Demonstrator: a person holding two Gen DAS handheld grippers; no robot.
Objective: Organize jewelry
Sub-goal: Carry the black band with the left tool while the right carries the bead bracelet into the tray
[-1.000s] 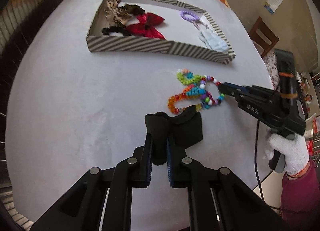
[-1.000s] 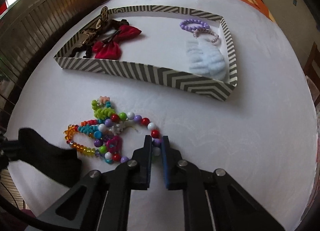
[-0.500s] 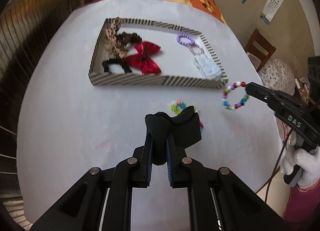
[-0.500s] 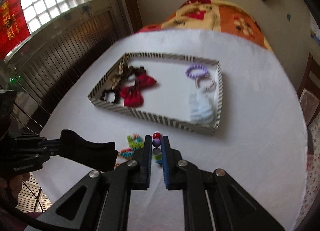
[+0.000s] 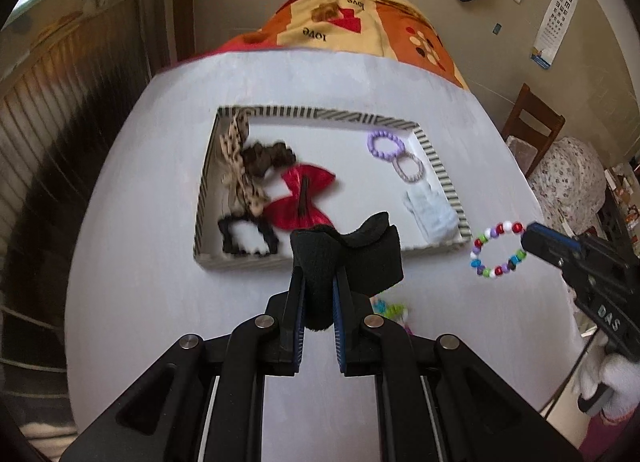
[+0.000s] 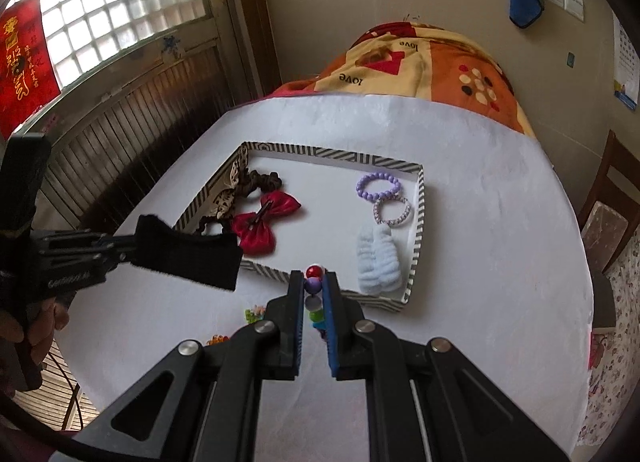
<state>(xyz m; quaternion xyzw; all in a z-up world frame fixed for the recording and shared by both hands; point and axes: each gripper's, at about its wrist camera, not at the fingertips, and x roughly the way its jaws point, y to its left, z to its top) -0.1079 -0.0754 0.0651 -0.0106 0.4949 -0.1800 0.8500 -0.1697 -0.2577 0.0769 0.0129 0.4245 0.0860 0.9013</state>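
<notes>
My left gripper [image 5: 319, 274] is shut on a black fabric hair band [image 5: 352, 254] and holds it above the table, near the striped tray's front wall [image 5: 256, 260]; the band also shows in the right wrist view [image 6: 188, 252]. My right gripper [image 6: 314, 282] is shut on a multicoloured bead bracelet [image 6: 313, 282], which hangs in the air right of the tray in the left wrist view [image 5: 498, 250]. The tray [image 6: 332, 155] holds a red bow [image 6: 260, 227], purple bracelets [image 6: 378, 187], a pale blue scrunchie [image 6: 378, 258] and brown hair ties [image 5: 262, 155].
More coloured bead bracelets [image 5: 390, 310] lie on the white table under my grippers, partly hidden; they also show in the right wrist view [image 6: 254, 312]. A patterned blanket [image 6: 416, 57] covers the table's far end. A wooden chair [image 5: 532, 121] stands to the right.
My right gripper has lifted the bead bracelet off the table and raised it beside the tray. My left gripper has risen with the black band and moved toward the tray.
</notes>
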